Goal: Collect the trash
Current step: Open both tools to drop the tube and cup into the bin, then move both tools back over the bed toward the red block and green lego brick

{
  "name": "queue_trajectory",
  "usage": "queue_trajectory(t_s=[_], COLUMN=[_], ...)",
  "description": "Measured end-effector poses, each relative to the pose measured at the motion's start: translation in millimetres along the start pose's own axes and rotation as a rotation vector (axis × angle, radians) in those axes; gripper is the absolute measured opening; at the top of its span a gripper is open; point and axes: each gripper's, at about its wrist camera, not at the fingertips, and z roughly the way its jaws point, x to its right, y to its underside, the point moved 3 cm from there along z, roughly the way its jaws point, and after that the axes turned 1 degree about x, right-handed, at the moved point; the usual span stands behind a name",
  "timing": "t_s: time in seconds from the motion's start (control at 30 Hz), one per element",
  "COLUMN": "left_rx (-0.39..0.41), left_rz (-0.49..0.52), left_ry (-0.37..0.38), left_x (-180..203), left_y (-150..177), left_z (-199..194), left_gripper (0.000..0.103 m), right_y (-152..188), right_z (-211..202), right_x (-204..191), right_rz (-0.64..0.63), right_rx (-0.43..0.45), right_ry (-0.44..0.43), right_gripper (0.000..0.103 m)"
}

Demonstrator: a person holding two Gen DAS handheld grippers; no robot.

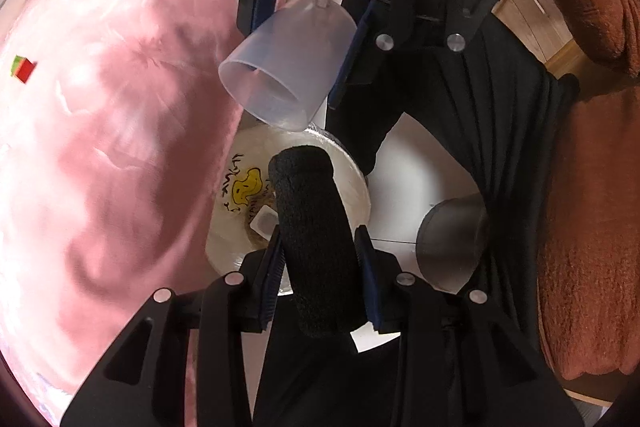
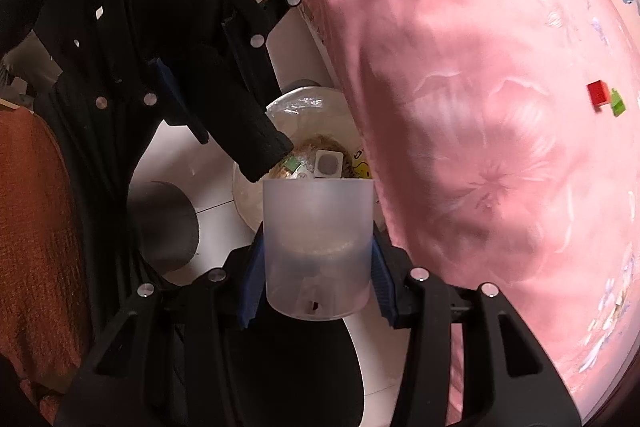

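Gripping frosted cup between right jaws | black roll between left jaws

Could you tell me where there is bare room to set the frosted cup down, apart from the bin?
Bare white floor lies between the bin and the grey cylinder. The pink bedspread is open up to the red and green blocks. Over the bin it is crowded: the right tongs with the frosted cup and the left tongs with the black roll.

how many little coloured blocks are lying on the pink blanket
2: a red block and a green block side by side, touching, on the pink blanket, far from the bin. Folds could hide others.
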Motion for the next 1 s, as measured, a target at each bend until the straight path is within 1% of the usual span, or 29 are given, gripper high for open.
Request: queue_trajectory(t_s=[0.13, 0.47, 0.5, 0.53, 0.57, 0.6, 0.63, 0.67, 0.7, 0.73, 0.77, 0.8, 0.83, 0.93, 1.0], left_rx=[-0.016, -0.026, -0.024, -0.024, -0.023, -0.016, -0.008, -0.003, 0.002, 0.016, 0.024, 0.025, 0.025, 0.023, 0.02], left_rz=[-0.006, -0.025, -0.026, -0.033, -0.036, -0.036, -0.045, -0.051, -0.05, -0.051, -0.062, -0.065, -0.064, -0.064, -0.06], left_ry=[0.012, 0.032, 0.024, 0.024, 0.025, 0.018, 0.01, 0.013, 0.014, -0.001, -0.006, 0.004, 0.004, 0.006, -0.002], left_x=[-5, -18, -19, -20, -21, -22, -23, -23, -23, -24, -26, -26, -25, -25, -24], left_y=[4, 7, 8, 9, 9, 9, 8, 8, 8, 7, 7, 6, 6, 5, 5], left_z=[13, 27, 29, 31, 30, 31, 30, 31, 30, 29, 27, 27, 26, 23, 22], left_gripper=[0.037, 0.037, 0.037, 0.038, 0.039, 0.041, 0.052, 0.062, 0.067, 0.076, 0.081, 0.083, 0.088, 0.092, 0.093], right_y=[-1, 0, -1, -1, -2, -2, -2, -2, -2, -2, -2, -1, -1, 0, 2], right_z=[9, 30, 32, 33, 34, 35, 35, 35, 35, 33, 33, 33, 33, 34, 34], right_x=[4, 11, 10, 10, 11, 12, 14, 16, 18, 22, 23, 24, 24, 26, 24], right_rz=[0.002, 0.014, 0.015, 0.018, 0.022, 0.028, 0.03, 0.036, 0.049, 0.064, 0.066, 0.067, 0.069, 0.076, 0.082], right_rx=[-0.009, -0.019, -0.02, -0.018, -0.011, -0.006, -0.003, 0.002, 0.007, 0.009, 0.011, 0.01, 0.007, -0.001, -0.006], right_ry=[-0.018, -0.053, -0.058, -0.064, -0.065, -0.064, -0.06, -0.05, -0.05, -0.059, -0.05, -0.045, -0.046, -0.036, -0.032], right_gripper=[0.047, 0.047, 0.047, 0.048, 0.052, 0.06, 0.066, 0.078, 0.079, 0.079, 0.082, 0.082, 0.082, 0.083, 0.083])
